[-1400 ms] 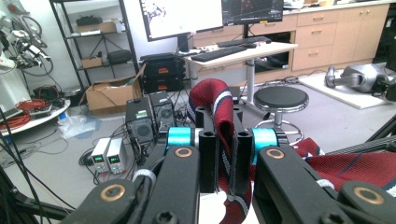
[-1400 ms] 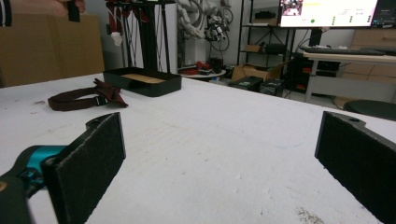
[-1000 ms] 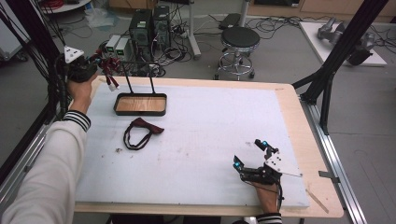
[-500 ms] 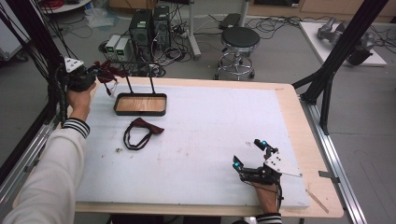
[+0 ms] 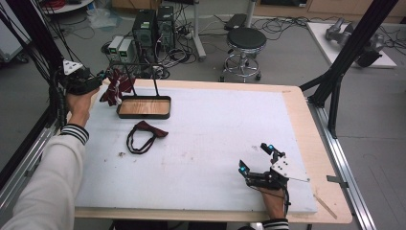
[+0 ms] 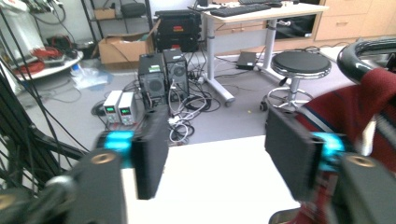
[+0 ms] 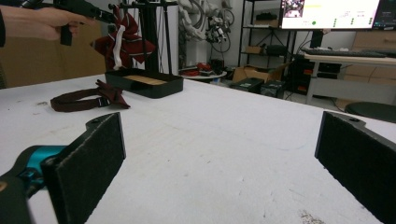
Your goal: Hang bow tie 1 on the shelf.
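Red striped cloth point(image 5: 115, 87) hangs on the black rack point(image 5: 143, 98) at the desk's point(image 5: 215, 129) far left corner, just beside my left claw point(image 5: 98, 76), jaws apart. Dark bow tie point(image 5: 143, 136) lies nearby. My right claw point(image 5: 258, 160) rests near edge, jaws wide.

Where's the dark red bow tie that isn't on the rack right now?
In the high view the loose bow tie lies flat on the white table's left half, just in front of the black tray, far from the right gripper.
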{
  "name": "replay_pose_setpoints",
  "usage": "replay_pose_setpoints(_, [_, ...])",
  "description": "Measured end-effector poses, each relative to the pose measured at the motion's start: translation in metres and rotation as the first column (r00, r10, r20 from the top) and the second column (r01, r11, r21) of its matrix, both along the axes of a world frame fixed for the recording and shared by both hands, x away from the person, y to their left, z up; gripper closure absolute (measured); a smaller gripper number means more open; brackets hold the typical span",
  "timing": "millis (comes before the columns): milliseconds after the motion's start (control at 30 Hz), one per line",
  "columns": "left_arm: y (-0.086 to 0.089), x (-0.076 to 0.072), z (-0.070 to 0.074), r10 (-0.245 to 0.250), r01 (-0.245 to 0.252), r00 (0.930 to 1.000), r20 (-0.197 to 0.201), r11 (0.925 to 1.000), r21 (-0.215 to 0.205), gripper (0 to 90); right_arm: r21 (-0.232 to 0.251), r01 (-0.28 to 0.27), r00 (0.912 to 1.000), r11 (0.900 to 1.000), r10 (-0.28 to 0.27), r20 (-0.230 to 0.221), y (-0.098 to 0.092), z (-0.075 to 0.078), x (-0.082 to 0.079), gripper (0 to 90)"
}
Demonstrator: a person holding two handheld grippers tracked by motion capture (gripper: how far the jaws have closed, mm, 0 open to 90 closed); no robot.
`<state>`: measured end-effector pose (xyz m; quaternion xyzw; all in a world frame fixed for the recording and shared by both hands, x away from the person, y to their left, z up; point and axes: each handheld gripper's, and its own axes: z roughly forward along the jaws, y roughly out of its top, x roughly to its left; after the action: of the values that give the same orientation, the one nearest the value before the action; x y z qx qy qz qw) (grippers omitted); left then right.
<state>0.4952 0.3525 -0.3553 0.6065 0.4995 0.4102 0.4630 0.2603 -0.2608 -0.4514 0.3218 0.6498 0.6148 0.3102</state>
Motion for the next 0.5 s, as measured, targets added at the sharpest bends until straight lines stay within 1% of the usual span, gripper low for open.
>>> replay_pose_setpoints(100, [0.003,-0.001,0.0,-0.024,0.024,0.9997,0.002,0.9996,-0.018,28.3,-0.004,0.001,1.0,1.0,-0.001,0.004,0.0,-0.001,0.0,0.8])
replay_pose_setpoints(133, [0.005,-0.003,0.001,-0.04,0.04,0.9991,0.018,0.9989,-0.025,27.2,-0.002,0.001,1.0,1.0,-0.001,-0.004,0.0,-0.001,0.0,0.8])
replay_pose_setpoints(200, [0.006,-0.006,0.001,-0.048,0.049,0.9982,0.036,0.9984,-0.028,24.1,-0.007,0.002,1.0,1.0,-0.002,-0.001,0.001,-0.001,0.0,0.8])
replay_pose_setpoints(267, [0.008,-0.009,0.002,-0.053,0.055,0.9975,0.046,0.9977,-0.039,23.8,-0.003,0.002,1.0,1.0,-0.002,-0.003,0.001,-0.001,0.0,0.8])
replay_pose_setpoints(367, [0.01,-0.016,0.003,-0.075,0.079,0.9949,0.068,0.9957,-0.05,22.8,-0.002,0.004,1.0,1.0,-0.004,0.004,0.0,-0.001,0.0,0.8])
replay_pose_setpoints(500, [0.012,-0.028,0.004,-0.112,0.119,0.9883,0.103,0.9908,-0.063,21.9,0.002,0.007,1.0,1.0,-0.007,0.003,0.0,-0.001,0.0,0.8])
